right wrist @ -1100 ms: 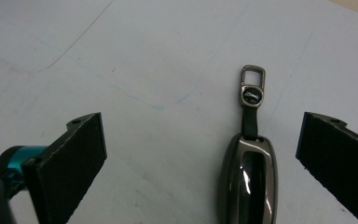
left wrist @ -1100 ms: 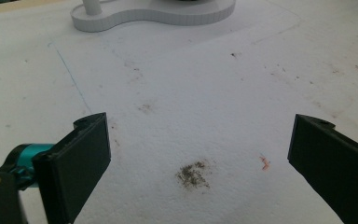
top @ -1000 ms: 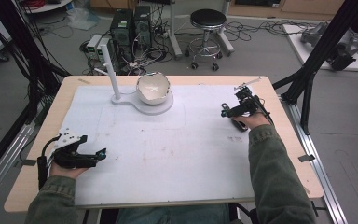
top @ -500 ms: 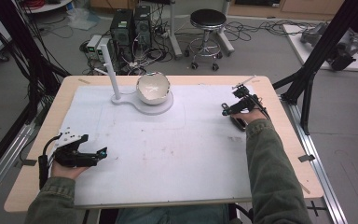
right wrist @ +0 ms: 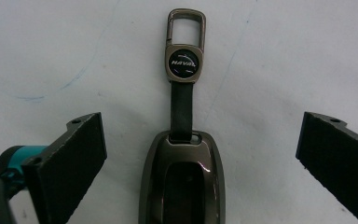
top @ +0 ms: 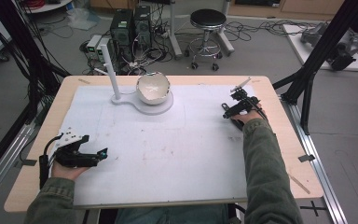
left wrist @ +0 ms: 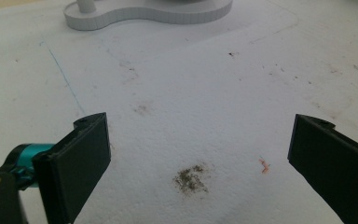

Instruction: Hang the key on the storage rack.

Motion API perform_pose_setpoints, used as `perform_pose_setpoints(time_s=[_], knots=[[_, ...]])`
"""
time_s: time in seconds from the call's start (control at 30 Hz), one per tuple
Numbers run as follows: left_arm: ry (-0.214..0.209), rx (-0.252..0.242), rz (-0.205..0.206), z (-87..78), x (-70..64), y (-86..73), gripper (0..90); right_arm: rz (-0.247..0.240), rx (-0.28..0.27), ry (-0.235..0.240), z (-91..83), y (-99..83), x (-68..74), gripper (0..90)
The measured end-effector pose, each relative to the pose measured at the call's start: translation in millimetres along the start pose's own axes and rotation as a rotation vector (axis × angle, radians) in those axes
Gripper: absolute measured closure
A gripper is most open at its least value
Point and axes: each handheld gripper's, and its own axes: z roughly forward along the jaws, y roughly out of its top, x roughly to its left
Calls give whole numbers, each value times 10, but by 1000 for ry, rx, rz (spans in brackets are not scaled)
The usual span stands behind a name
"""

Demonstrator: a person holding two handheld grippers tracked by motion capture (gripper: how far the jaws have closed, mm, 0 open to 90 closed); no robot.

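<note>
A dark metallic car key fob (right wrist: 182, 182) lies flat on the white mat, with a black strap and a bronze clasp (right wrist: 185, 37) stretched away from it. My right gripper (right wrist: 204, 140) is open and low over the fob, one jaw on either side and neither touching it. In the high view the right gripper (top: 227, 112) sits at the table's far right. My left gripper (top: 101, 154) rests near the front left, and its jaws (left wrist: 198, 140) stand wide open over bare, stained mat with nothing between them.
A white stand (top: 142, 103) with an upright post (top: 113, 77) carries a tilted white bowl (top: 153, 87) at the back centre; the stand's base (left wrist: 149, 11) shows ahead of the left gripper. The wooden table edge (top: 289, 140) runs beside the right forearm.
The right gripper has shifted only slightly over the far right of the mat. The left gripper has stayed in place.
</note>
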Motion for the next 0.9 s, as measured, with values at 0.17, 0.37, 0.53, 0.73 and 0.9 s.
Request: perform_pose_setpoints(time_s=[0.17,0.37,0.53,0.73,0.9], knots=[[-6,10,1,13,-10,-2,62,-10,8,-15,30,7,15,6],[-5,9,3,15,-12,-4,62,2,11,1,60,13,17,64],[-5,9,1,14,-12,-5,62,6,-1,25,68,22,12,246],[-10,15,5,21,-21,-6,62,5,-27,11,73,58,64,288],[-9,17,7,21,-9,-7,62,35,-19,38,87,68,56,430]])
